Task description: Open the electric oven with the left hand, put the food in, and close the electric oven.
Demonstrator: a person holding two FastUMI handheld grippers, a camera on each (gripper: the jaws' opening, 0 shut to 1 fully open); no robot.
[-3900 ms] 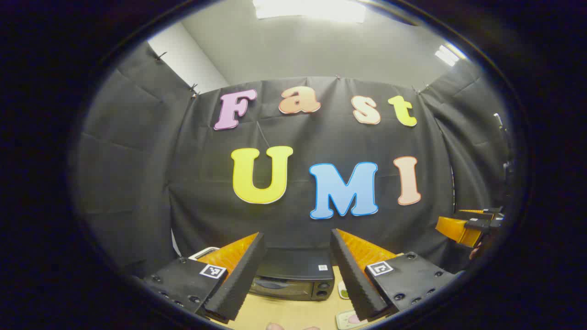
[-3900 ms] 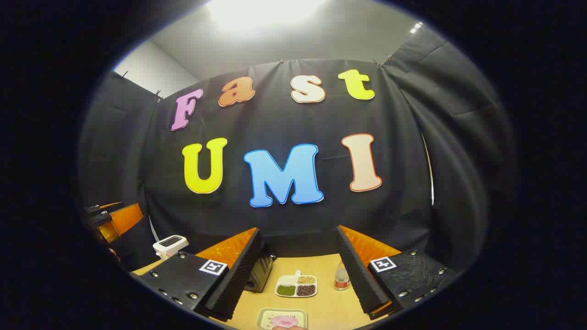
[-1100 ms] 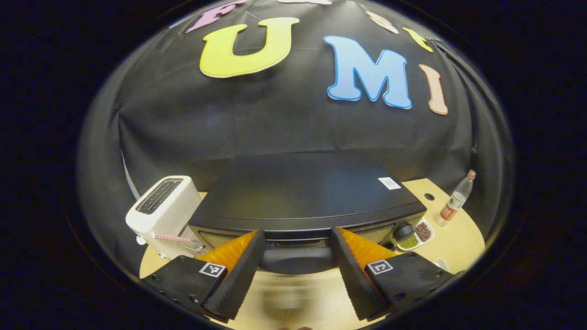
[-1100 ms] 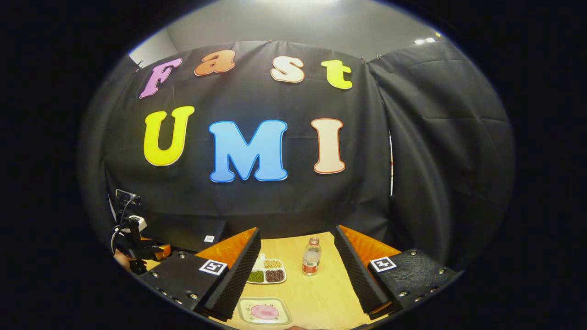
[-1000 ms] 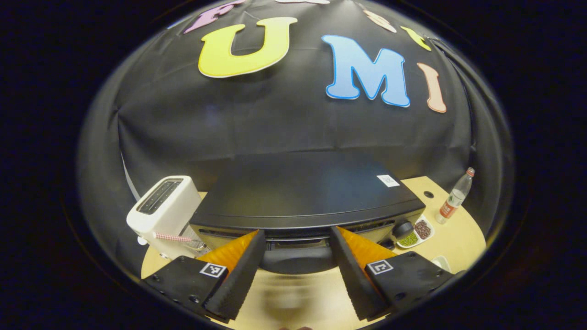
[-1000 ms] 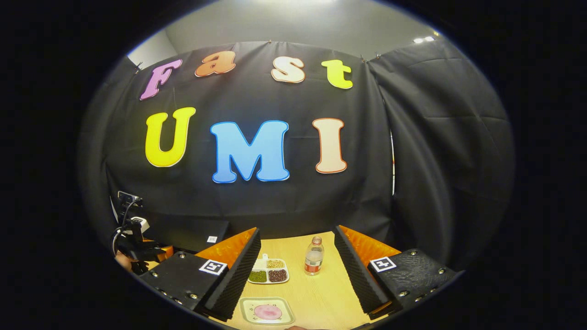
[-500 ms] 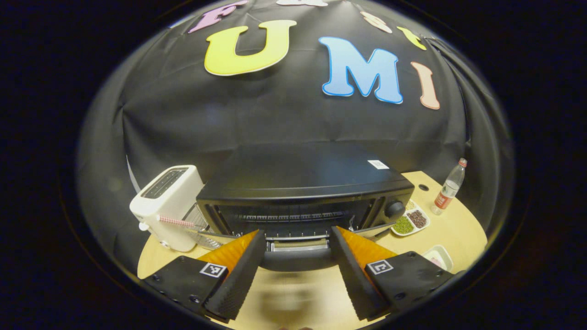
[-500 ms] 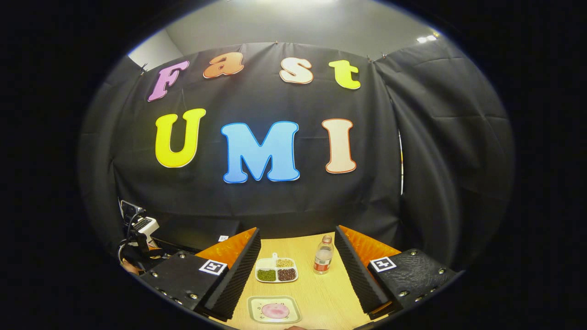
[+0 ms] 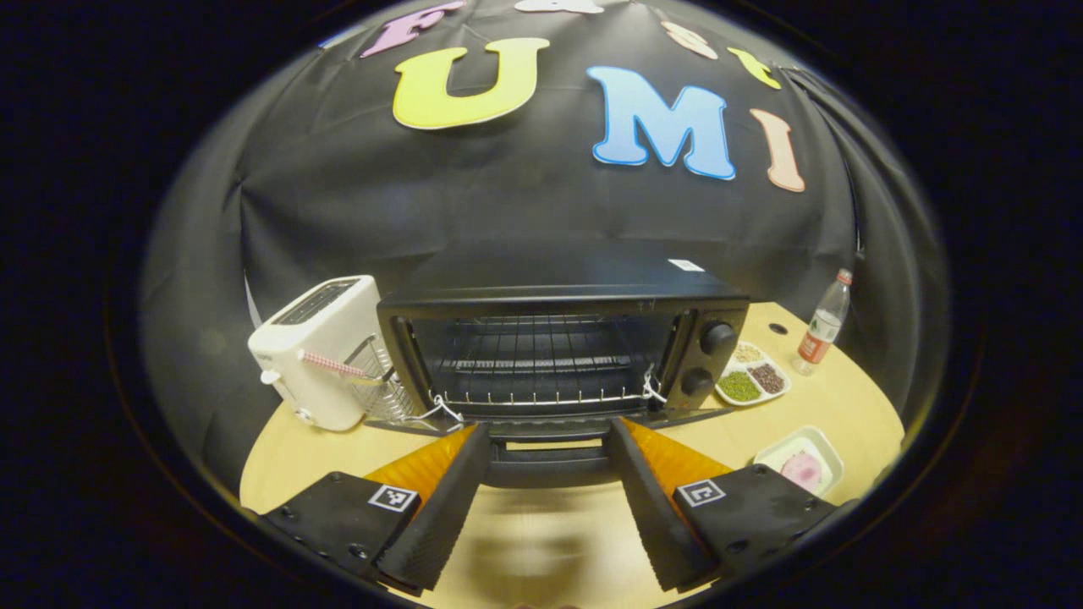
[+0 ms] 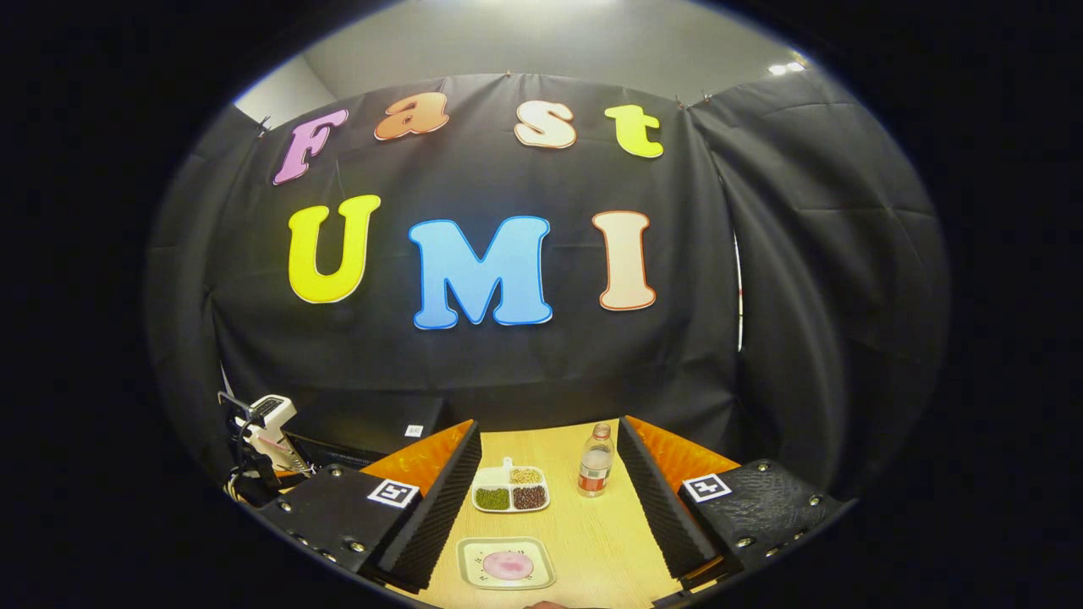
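The black electric oven [image 9: 558, 296] stands at the back of the table with its door swung down and its wire rack [image 9: 541, 355] bare. My left gripper [image 9: 548, 431] is open, and the door's dark handle [image 9: 548, 461] lies across the gap between its fingers. The food, a pink slice [image 9: 802, 469] on a small white plate [image 9: 825, 444], sits to the oven's right. In the right gripper view that plate [image 10: 474, 550] lies just below and between the fingers of my open right gripper [image 10: 548, 427], which hangs above the table holding nothing.
A white toaster [image 9: 317, 351] stands left of the oven. A divided dish of beans [image 9: 751, 381] [image 10: 509, 491] and a small bottle [image 9: 825, 321] [image 10: 595, 471] stand at the right on the wooden table [image 9: 846, 397]. Black cloth closes the back and sides.
The oven door has swung from shut to fully down with the left gripper drawing back and lower on its handle. The right gripper has barely moved.
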